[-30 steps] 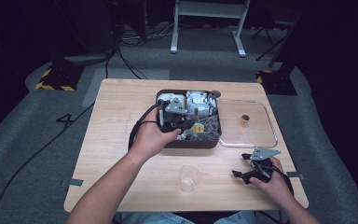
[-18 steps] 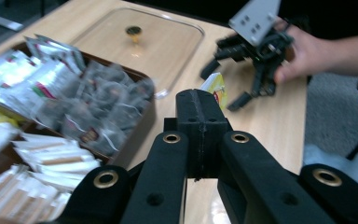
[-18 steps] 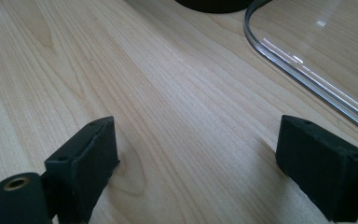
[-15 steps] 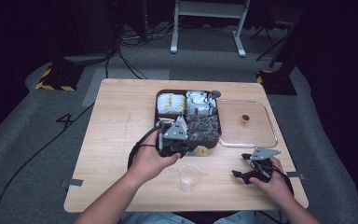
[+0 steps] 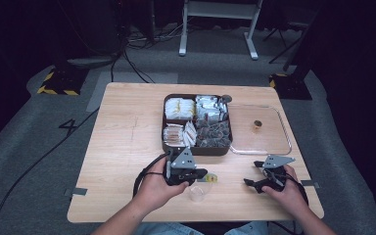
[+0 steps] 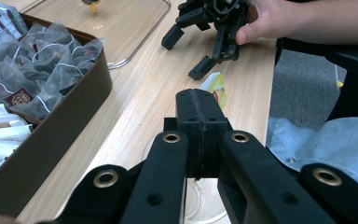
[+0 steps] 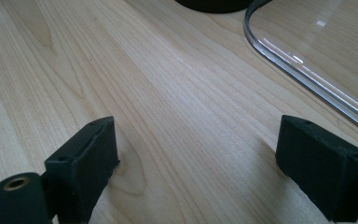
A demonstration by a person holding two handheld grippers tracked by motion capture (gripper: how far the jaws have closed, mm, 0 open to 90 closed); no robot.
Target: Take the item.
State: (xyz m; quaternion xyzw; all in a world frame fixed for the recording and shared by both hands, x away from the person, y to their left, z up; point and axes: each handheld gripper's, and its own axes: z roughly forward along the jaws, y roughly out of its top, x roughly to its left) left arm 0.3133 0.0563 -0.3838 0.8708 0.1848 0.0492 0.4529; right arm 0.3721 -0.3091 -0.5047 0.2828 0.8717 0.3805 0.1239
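Note:
My left gripper (image 5: 203,174) is shut on a small yellow-and-white packet (image 5: 211,177), whose end sticks out past the jaw tips (image 6: 214,87). It hovers just above a clear plastic cup (image 5: 197,192) near the table's front edge; the cup's rim (image 6: 200,201) shows under the jaws in the left gripper view. My right gripper (image 5: 253,173) rests on the wood to the right, open and holding nothing, its jaws wide apart (image 7: 200,154). A dark brown tray (image 5: 198,151) of tea bags and sachets sits behind the cup.
A clear lid (image 5: 269,142) with a small brown knob (image 5: 257,124) lies right of the tray; its edge (image 7: 307,70) runs just ahead of my right gripper. The tray wall (image 6: 60,121) stands close on my left gripper's left. Bare wood spans the table's left half.
My left gripper has drawn back from the tray toward the front edge with the packet, ending above the cup. The right gripper has stayed put.

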